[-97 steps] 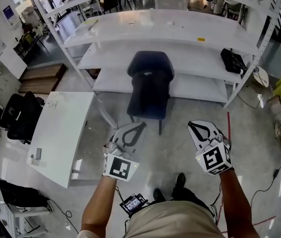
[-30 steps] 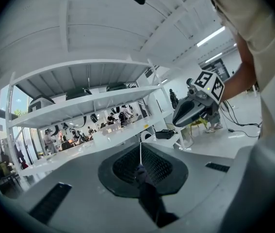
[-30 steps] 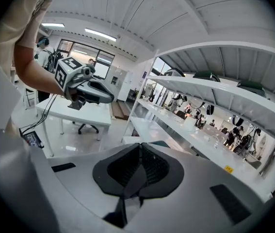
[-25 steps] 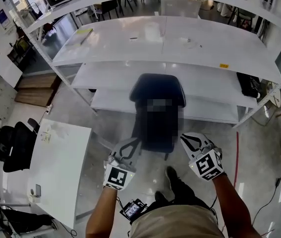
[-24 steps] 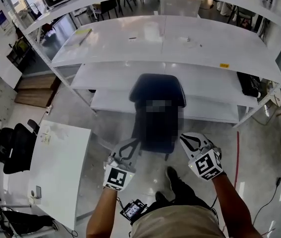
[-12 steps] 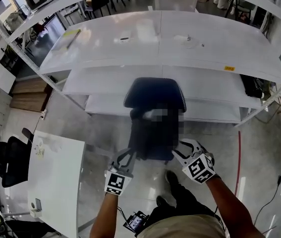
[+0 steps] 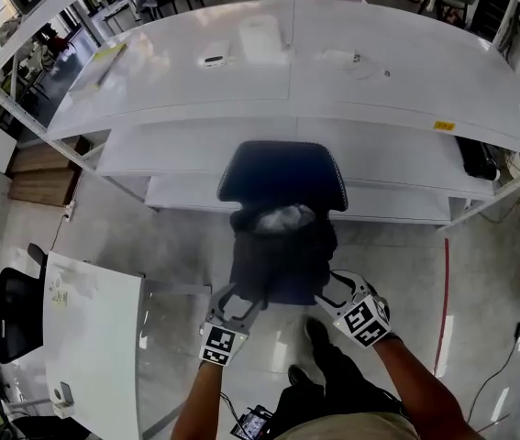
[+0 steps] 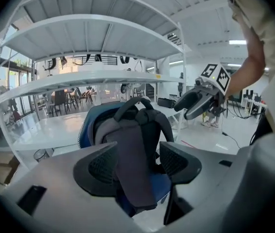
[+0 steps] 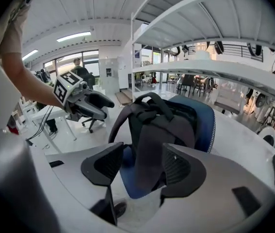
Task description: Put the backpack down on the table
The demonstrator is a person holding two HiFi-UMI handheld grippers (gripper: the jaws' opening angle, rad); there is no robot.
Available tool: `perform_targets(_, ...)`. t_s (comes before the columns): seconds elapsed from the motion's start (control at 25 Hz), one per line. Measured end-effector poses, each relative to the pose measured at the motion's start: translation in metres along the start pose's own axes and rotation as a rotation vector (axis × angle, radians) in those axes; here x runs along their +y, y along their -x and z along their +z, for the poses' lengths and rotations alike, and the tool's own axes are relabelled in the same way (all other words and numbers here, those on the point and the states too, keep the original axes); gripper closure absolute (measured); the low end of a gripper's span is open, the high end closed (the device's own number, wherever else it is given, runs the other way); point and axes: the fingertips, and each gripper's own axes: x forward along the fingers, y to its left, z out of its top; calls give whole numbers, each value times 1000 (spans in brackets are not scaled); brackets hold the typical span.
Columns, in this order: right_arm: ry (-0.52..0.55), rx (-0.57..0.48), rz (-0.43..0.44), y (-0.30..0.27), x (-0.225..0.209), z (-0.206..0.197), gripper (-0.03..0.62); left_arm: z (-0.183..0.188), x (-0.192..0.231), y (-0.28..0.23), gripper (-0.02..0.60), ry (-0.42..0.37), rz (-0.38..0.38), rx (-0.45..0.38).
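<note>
Backpack: a dark backpack (image 7: 282, 246) is seen upright on the seat of a blue chair (image 7: 282, 168), at frame centre in the head view. It leans on the chair's back, and its grey straps are turned toward the camera.
Left gripper: the left gripper (image 7: 241, 299) is held at the backpack's lower left edge. Its jaws have just been opening and stand apart. A left strap (image 8: 133, 169) hangs between them, apparently no longer pinched.
Right gripper: the right gripper (image 7: 331, 290) is held at the backpack's lower right edge. Its jaws have likewise been opening and stand apart, with the right strap (image 9: 147, 149) between them.
Head view only: white shelves (image 7: 333, 53) are shown across the upper frame and a white table (image 7: 94, 337) at lower left. A shoe (image 7: 315, 330) is seen just below the chair.
Gripper views only: the backpack's top handle (image 8: 132, 103) is shown arched above the straps. In each view the other gripper is seen beside the backpack.
Edges and room: the chair stands just before the shelves. Bare floor (image 7: 186, 246) lies to its left and right, and the table is well apart from it.
</note>
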Motion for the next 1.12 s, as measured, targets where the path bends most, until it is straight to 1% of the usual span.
perform_targets(0.12,-41,20,9,-20,-9,-19,370,-18,7,-19,297,50,-8,0)
perform_targets(0.2,-69,28,18,-33,-15,-30,359,-27,10,-29,274,83,-26,-5)
perform_targets(0.36,-95,-2,30,-53,-25,-38,345,-47,13,-47,242,119,-64,3)
perform_targets(0.48,-96,-39,5,-60,-32,-37,344,-61,17,-55,230,156,-82,7)
perform_targets(0.6,-126,-49,0,-65,-33,-49,333,-71,13,-63,225,186,-123,-7)
perform_targets(0.68,-144,-37,15,-71,-32,-64,332,-79,8,-69,225,188,-142,-3)
perform_targets(0.8,-155,-21,67,-84,-26,-77,332,-88,3,-80,227,188,-158,5)
perform_targets(0.92,-139,-22,99,-95,-22,-74,333,-85,4,-87,227,186,-137,1)
perform_targets(1.08,-86,-16,87,-96,-25,-66,333,-79,6,-87,232,205,-102,2)
perform_targets(1.12,-79,-15,87,-94,-25,-65,336,-75,4,-86,242,212,-99,-2)
